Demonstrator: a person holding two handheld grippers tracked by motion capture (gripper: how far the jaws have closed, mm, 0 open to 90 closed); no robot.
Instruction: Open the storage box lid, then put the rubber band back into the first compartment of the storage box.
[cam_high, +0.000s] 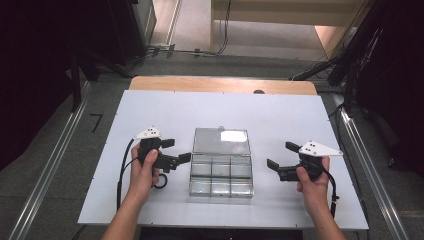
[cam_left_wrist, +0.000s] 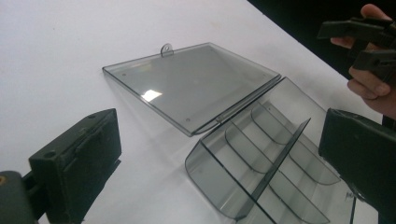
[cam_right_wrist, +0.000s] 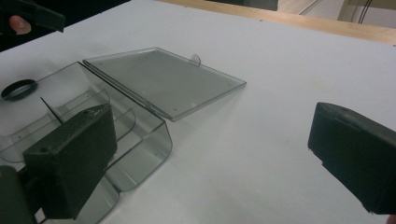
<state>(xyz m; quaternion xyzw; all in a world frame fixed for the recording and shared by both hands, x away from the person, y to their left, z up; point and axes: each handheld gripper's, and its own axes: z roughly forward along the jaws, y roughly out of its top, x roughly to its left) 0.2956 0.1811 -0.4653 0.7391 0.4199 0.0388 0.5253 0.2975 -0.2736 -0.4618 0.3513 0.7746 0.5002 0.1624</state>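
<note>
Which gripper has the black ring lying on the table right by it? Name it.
The left gripper. The black ring lies on the table just beside the left hand, left of the clear box; the right gripper has no such ring near it.

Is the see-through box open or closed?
Open. The clear box has its lid folded back flat on the white table, showing its empty compartments.

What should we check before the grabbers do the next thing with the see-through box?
1. Lid fully open, flat on the table: ok.
2. Box compartments empty: ok.
3. Left gripper open, holding nothing: ok.
4. Right gripper open, holding nothing: ok.
5. Both grippers apart from the box: ok.
6. Black ring by the left hand out of the way: cannot tell.
</note>
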